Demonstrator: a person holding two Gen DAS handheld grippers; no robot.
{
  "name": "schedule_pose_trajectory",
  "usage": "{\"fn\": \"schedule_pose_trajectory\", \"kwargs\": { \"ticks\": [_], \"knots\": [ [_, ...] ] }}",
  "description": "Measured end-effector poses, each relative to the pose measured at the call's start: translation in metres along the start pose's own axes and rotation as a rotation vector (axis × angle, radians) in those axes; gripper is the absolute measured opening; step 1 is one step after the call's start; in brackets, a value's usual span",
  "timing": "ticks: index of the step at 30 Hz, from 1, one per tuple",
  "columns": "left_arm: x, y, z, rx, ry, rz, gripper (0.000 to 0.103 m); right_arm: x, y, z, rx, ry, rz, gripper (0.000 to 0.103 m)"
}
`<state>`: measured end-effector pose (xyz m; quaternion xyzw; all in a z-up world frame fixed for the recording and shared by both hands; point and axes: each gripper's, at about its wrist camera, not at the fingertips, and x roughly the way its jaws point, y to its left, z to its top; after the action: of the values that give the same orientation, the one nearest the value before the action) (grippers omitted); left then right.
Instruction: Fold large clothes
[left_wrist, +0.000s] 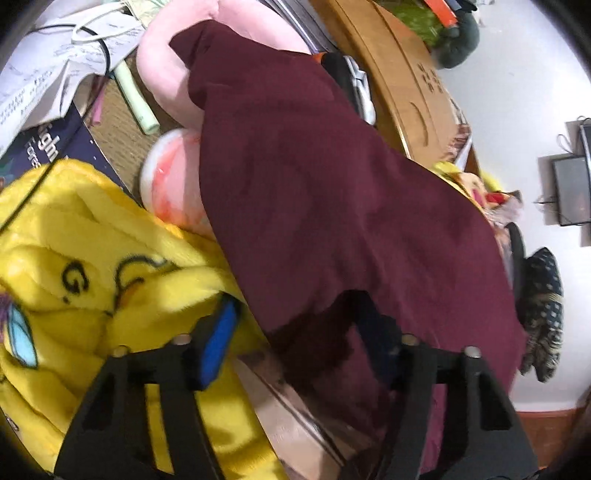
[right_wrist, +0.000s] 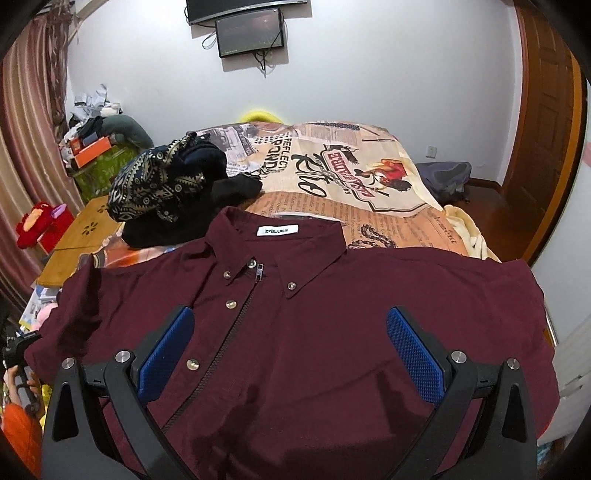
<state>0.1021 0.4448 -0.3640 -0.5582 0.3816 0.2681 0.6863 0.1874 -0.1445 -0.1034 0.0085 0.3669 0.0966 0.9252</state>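
A maroon button-down shirt (right_wrist: 332, 332) lies face up on the bed, collar away from me, with a zipper and snap buttons down its front. My right gripper (right_wrist: 291, 350) hovers open just above the chest, blue pads wide apart. In the left wrist view the shirt's sleeve side (left_wrist: 332, 192) hangs over the bed's edge. My left gripper (left_wrist: 299, 332) is open at that edge; its left blue pad (left_wrist: 218, 339) shows, and the right finger is hidden under the maroon cloth.
A patterned dark garment pile (right_wrist: 166, 188) sits beyond the shirt's left shoulder on the printed bedspread (right_wrist: 351, 177). A yellow plush blanket (left_wrist: 92, 258), pink pillow (left_wrist: 166, 66), books and papers crowd the left side. A wooden board (right_wrist: 77, 236) lies beside the bed.
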Motion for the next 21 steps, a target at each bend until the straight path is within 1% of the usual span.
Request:
{"fn": "schedule_pose_trajectory", "kwargs": {
  "ticks": [2,4,5,6,7,10,11,13,16,17,19,21],
  "knots": [
    [-0.004,-0.006,0.0,0.037,-0.03,0.04,0.047,0.0,0.0,0.001,0.003,0.002,0.0,0.103],
    [-0.009,-0.018,-0.002,0.105,-0.059,0.109,0.027,-0.001,-0.002,0.0,0.008,0.003,0.001,0.103],
    [-0.013,-0.026,-0.003,0.144,-0.074,0.147,0.022,-0.001,-0.001,0.0,0.009,0.003,0.003,0.103],
    [-0.015,-0.033,-0.004,0.194,-0.093,0.193,0.009,-0.002,-0.002,0.0,0.011,0.004,0.004,0.103],
    [-0.022,-0.043,-0.007,0.244,-0.116,0.215,0.003,-0.003,-0.002,0.0,0.012,0.003,0.007,0.103],
    [-0.042,-0.068,-0.011,0.336,-0.179,0.224,0.003,-0.008,-0.001,-0.001,0.011,-0.008,0.01,0.103],
    [-0.054,-0.085,-0.014,0.386,-0.218,0.226,0.003,-0.01,-0.003,-0.001,0.009,-0.012,0.01,0.103],
    [-0.072,-0.11,-0.018,0.448,-0.263,0.202,0.002,-0.014,-0.003,-0.002,0.008,-0.019,0.009,0.103],
    [-0.108,-0.152,-0.029,0.534,-0.323,0.124,0.002,-0.021,-0.008,-0.003,0.011,-0.033,0.003,0.103],
    [-0.124,-0.174,-0.038,0.578,-0.351,0.079,0.002,-0.024,-0.01,-0.003,0.012,-0.037,0.0,0.103],
    [-0.146,-0.201,-0.055,0.64,-0.391,0.019,0.002,-0.03,-0.014,-0.004,0.016,-0.053,-0.005,0.103],
    [-0.167,-0.232,-0.077,0.713,-0.422,-0.06,0.002,-0.035,-0.019,-0.004,0.017,-0.065,-0.012,0.103]
  ]
}}
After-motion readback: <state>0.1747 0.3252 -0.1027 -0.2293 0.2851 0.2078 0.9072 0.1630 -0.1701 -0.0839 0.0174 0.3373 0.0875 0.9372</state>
